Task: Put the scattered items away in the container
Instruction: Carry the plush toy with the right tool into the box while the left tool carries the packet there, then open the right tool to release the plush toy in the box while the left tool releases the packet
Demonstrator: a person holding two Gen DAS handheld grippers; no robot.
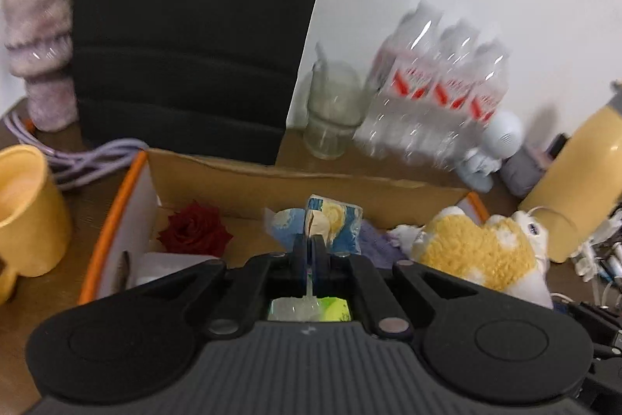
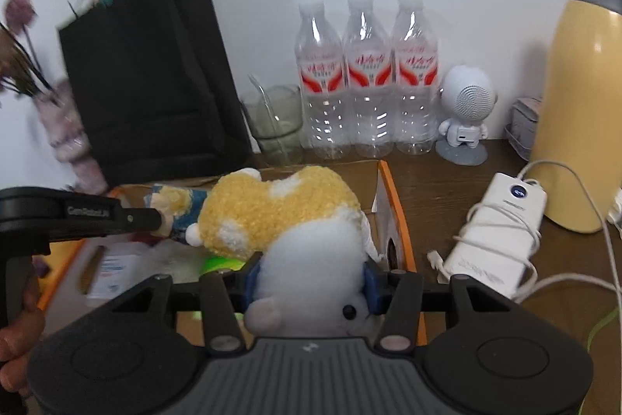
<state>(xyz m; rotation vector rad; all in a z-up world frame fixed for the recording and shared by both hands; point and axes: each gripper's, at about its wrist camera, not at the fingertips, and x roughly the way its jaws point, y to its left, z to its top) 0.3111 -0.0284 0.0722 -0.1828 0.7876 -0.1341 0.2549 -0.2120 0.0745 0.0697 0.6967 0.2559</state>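
Note:
My left gripper (image 1: 311, 247) is shut on a thin blue-and-yellow packet (image 1: 336, 224), held above the open cardboard box (image 1: 272, 177) with orange edges. A red rose (image 1: 194, 230) lies inside the box at the left. In the right wrist view my right gripper (image 2: 309, 282) is shut on a yellow-and-white plush toy (image 2: 272, 209), its blue pads (image 2: 371, 282) pressing the white part. The toy hangs over the box's right side (image 2: 392, 209). The left gripper (image 2: 157, 220) shows there from the side with the packet (image 2: 175, 199). Paper items and something green (image 2: 221, 263) lie in the box.
Behind the box stand a black paper bag (image 2: 147, 84), a glass cup (image 2: 276, 123), three water bottles (image 2: 367, 80) and a white astronaut speaker (image 2: 466, 104). A yellow flask (image 2: 583, 84) and a corded power bank (image 2: 497, 228) sit right; a yellow mug (image 1: 27, 205) left.

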